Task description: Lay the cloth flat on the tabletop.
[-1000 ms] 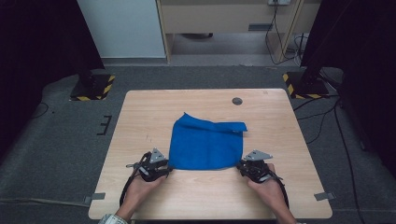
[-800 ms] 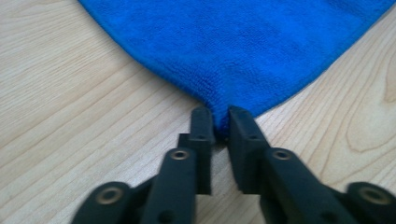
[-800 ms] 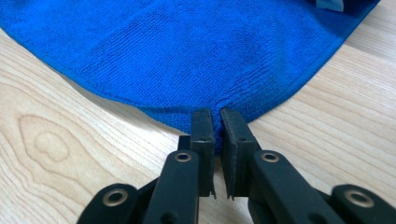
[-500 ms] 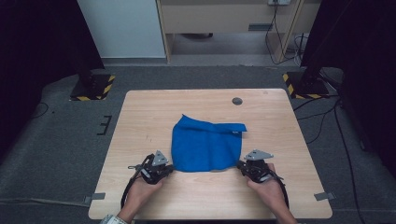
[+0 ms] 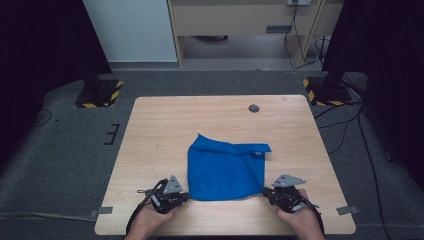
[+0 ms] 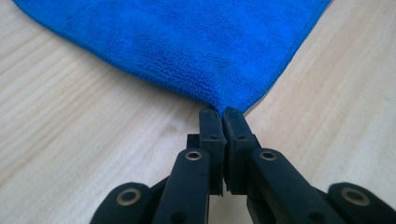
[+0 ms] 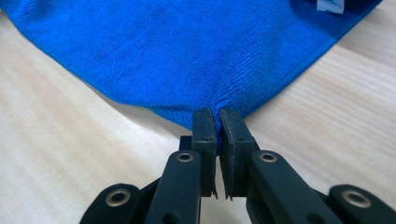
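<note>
A blue square microfibre cloth (image 5: 225, 170) lies flat on the pale wooden table (image 5: 150, 130), stretched between the two grippers. The left gripper (image 6: 218, 114) is clamped on its near left corner, and the right gripper (image 7: 217, 116) on its near right corner. A small white label (image 7: 329, 4), blurred, sits at the cloth's far edge.

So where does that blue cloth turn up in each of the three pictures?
High view: the blue cloth lies on the wooden table, at centre near the person's edge, between the two grippers.
Left gripper view: it spreads across the top, one corner pinched in the jaws.
Right gripper view: again across the top, another corner pinched.
Shared landmark: the small white tag on the cloth's edge.
</note>
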### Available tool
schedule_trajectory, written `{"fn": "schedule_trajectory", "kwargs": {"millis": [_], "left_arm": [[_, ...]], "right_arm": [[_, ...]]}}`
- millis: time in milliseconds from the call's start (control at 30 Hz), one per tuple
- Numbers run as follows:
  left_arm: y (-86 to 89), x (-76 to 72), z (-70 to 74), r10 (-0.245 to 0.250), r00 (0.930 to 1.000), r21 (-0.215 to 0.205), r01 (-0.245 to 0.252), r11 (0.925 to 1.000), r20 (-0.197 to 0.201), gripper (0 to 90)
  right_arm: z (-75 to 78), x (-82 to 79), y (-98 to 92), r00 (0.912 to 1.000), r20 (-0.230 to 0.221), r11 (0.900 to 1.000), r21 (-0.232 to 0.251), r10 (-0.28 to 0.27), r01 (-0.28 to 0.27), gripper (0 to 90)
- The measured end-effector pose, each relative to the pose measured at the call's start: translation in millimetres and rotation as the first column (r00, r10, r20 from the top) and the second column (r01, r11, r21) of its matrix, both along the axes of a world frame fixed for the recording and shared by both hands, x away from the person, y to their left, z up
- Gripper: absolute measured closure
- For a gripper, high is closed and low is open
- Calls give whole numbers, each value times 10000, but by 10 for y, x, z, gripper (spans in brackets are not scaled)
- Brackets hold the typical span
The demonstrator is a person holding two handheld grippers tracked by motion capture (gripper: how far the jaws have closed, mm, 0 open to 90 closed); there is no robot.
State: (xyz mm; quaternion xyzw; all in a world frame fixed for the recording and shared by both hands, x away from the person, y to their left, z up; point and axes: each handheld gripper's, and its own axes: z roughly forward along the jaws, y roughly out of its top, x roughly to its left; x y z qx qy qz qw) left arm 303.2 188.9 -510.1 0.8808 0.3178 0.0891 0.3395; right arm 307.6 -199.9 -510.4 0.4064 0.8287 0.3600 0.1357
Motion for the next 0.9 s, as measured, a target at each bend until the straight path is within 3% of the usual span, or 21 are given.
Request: {"fn": "schedule_trajectory", "kwargs": {"millis": [100,133,167,200,367,400,467,500,600,733,767,900], "left_arm": [[36,-52,-9,8,10000,-23,-8,10000,-97,875],[63,-75,-6,105,9999,-2,-105,9999,-16,856],[63,-75,-6,105,9999,-2,-105,9999,-16,807],[79,-86,-1,264,9996,-66,-264,9996,47,807],[160,-141,70,484,9974,-428,-461,9980,537,525],[178,-127,109,543,9958,-498,-507,9975,736,448],[187,-104,134,568,9944,-526,-523,9972,894,402],[197,-68,157,640,9923,-508,-589,9970,1057,402],[234,77,205,1017,9880,-703,-940,9931,1162,372],[260,306,203,1486,9813,-899,-1382,9863,1223,368],[264,400,194,1702,9783,-996,-1588,9823,1180,369],[253,547,174,1941,9741,-1074,-1819,9774,1161,373]], "right_arm": [[33,-44,-10,10000,24,9998,167,49,-50,787],[72,-61,-27,10000,-13,9995,305,82,-81,679],[81,-62,-32,10000,-12,9994,339,80,-80,624],[81,-62,-32,10000,-12,9994,339,80,-80,624],[146,-21,-147,9998,193,9980,627,-67,54,453],[159,61,-209,9987,362,9968,732,-355,328,440],[153,165,-247,9965,573,9961,677,-607,568,452],[153,165,-247,9965,573,9961,677,-607,568,452],[121,407,-295,9899,833,9928,451,-1149,1114,489],[78,699,-312,9825,1192,9897,83,-1428,1429,505],[60,804,-308,9806,1237,9884,171,-1518,1508,509],[22,998,-276,9796,1120,9857,431,-1668,1629,490]]}}
